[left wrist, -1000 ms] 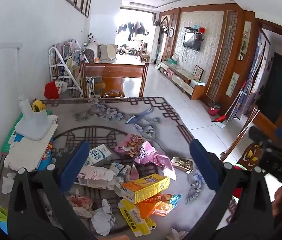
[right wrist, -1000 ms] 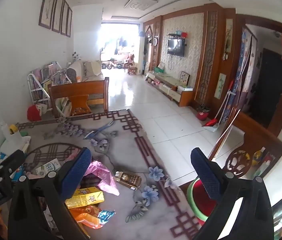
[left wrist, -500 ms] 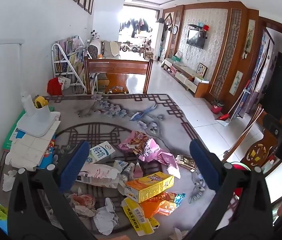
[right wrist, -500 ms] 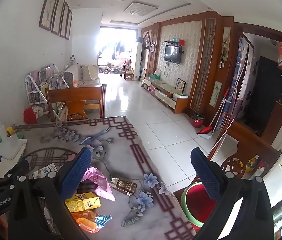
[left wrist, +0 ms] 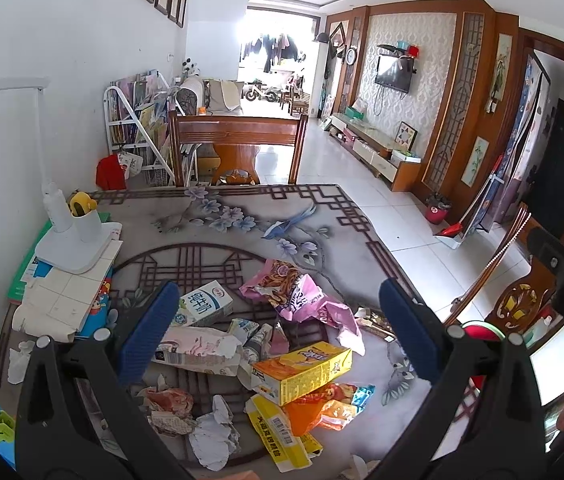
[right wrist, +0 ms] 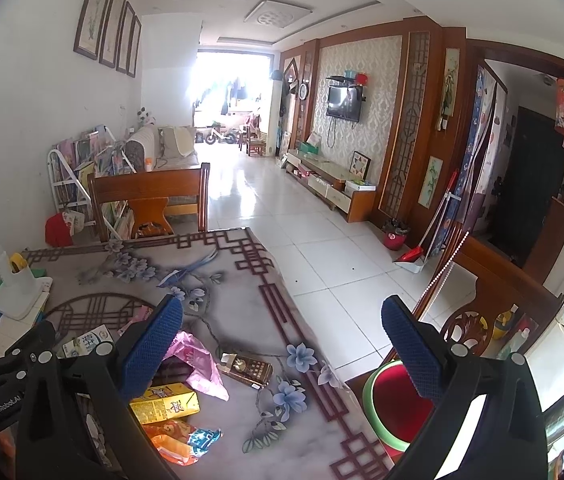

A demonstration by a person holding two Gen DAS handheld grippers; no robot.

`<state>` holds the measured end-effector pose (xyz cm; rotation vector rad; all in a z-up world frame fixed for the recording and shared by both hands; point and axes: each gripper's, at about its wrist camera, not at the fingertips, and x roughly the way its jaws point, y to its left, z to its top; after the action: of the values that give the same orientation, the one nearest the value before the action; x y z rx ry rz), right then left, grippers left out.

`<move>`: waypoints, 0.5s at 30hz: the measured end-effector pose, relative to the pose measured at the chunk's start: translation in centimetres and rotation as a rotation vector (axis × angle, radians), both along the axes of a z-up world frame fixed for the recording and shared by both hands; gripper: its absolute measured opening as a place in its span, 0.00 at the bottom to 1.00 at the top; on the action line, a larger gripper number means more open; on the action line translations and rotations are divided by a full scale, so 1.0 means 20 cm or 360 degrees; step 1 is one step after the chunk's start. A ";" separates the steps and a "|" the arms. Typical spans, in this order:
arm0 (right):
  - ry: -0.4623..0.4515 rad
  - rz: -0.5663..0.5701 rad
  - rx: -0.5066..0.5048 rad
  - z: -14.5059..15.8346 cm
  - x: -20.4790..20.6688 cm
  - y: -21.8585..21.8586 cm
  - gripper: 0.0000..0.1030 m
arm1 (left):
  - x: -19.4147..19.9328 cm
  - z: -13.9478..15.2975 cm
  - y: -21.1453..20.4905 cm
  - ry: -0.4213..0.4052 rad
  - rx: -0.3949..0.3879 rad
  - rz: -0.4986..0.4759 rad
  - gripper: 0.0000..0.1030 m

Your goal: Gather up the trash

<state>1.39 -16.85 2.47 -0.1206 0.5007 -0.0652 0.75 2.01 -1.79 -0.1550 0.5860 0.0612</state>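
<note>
Trash lies in a heap on the patterned table cover (left wrist: pixel 242 220): a yellow-orange carton (left wrist: pixel 301 372), a pink snack wrapper (left wrist: pixel 301 296), a white milk carton (left wrist: pixel 202 308), a torn pale carton (left wrist: pixel 198 350), orange wrappers (left wrist: pixel 321 404) and crumpled paper (left wrist: pixel 214 436). My left gripper (left wrist: pixel 278 332) is open and empty, above the heap. My right gripper (right wrist: pixel 282 344) is open and empty, over the table's right edge. It sees the yellow carton (right wrist: pixel 166 402), the pink wrapper (right wrist: pixel 198 364) and a brown packet (right wrist: pixel 246 368). A red bin with a green rim (right wrist: pixel 393 408) stands below on the right.
A white desk lamp (left wrist: pixel 70 236) stands on books (left wrist: pixel 62 300) at the table's left. A wooden chair (left wrist: pixel 238 140) is at the far end. Another carved chair (right wrist: pixel 481 312) is on the right. A broom and dustpan (right wrist: pixel 421 248) lean on the right wall.
Both grippers have risen and tilted up a little, so the trash heap sits lower in the views. Both stay open and empty.
</note>
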 end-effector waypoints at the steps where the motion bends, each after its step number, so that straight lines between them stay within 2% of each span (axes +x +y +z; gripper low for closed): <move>1: 0.0004 -0.0001 0.0002 0.00 0.00 0.00 0.93 | 0.00 0.00 0.00 0.0000 -0.0001 0.0001 0.95; 15: 0.0042 -0.0006 0.0025 -0.03 0.03 -0.03 0.93 | 0.00 0.01 0.03 0.0018 0.0024 0.0026 0.95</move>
<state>2.07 -17.49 1.77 -0.1051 0.5275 -0.0630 0.80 2.70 -1.51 -0.1450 0.5954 0.0822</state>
